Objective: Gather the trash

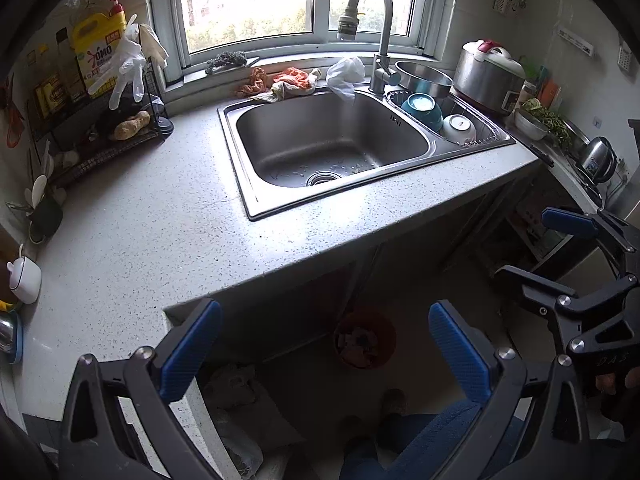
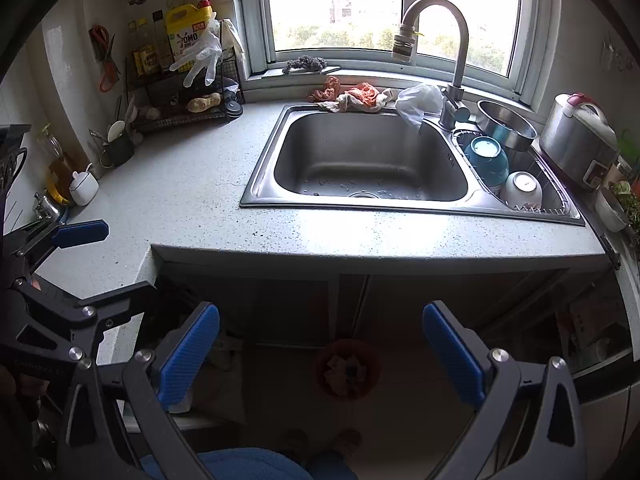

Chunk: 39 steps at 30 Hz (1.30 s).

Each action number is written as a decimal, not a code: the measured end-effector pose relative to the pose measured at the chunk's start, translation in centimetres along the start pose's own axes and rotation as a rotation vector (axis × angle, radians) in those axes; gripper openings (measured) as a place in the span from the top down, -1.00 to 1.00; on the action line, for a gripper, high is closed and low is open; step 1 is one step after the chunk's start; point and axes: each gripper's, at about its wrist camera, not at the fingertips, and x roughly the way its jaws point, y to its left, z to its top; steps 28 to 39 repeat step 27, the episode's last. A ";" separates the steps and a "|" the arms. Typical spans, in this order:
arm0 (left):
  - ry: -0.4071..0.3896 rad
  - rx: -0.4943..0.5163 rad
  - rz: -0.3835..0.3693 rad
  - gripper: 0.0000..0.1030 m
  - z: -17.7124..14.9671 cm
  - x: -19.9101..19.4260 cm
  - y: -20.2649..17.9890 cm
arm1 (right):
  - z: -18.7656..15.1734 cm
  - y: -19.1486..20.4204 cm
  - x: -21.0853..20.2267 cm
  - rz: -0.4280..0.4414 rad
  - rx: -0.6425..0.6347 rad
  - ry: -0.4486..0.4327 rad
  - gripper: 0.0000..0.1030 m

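Both tools held out in front of the counter edge, over the dark floor gap below the sink. Left gripper [image 1: 326, 354] released, blue pads spread wide, nothing between them. Right gripper [image 2: 320, 356] likewise released and empty; seen also at the right edge of the left wrist view [image 1: 560, 248], fingers parted.

Crumpled white plastic bag [image 1: 345, 76] lying on the back rim of the sink [image 1: 240, 152], just left of the faucet [image 1: 380, 32] base, partly drooping over the basin edge; same bag [image 2: 416, 104] in the right wrist view. Beside it to the left, an orange and cream rag [image 1: 286, 84] bunched along the window ledge. Basin itself wet near the drain [image 1: 323, 178].

In the smaller right compartment, a wire drainer with an upturned teal bowl [image 1: 420, 106] and an upturned white bowl [image 1: 459, 128], touching each other; steel bowl [image 1: 424, 76] behind them. Rice cooker [image 1: 490, 76] further right.

On the floor under the counter, a red waste bin [image 2: 347, 368] with pale scraps inside, dim and hard to make out. Yellow detergent jug [image 1: 98, 46] on the wire rack at far left, a clear glove [image 1: 128, 64] hanging in front of it.
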 end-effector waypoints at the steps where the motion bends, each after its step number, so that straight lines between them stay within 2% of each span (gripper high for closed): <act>1: -0.001 -0.004 0.000 -1.00 0.0 0.0 -0.1 | 0.0 0.0 0.0 -0.001 0.000 0.000 -0.98; 6: 0.000 0.011 0.020 -1.00 -0.1 -0.1 -0.5 | -0.1 -0.1 0.0 -0.001 0.005 0.005 -0.98; 39: 0.002 0.028 0.017 -1.00 0.0 0.1 -1.1 | -0.7 0.1 -0.4 -0.022 0.029 0.019 -0.98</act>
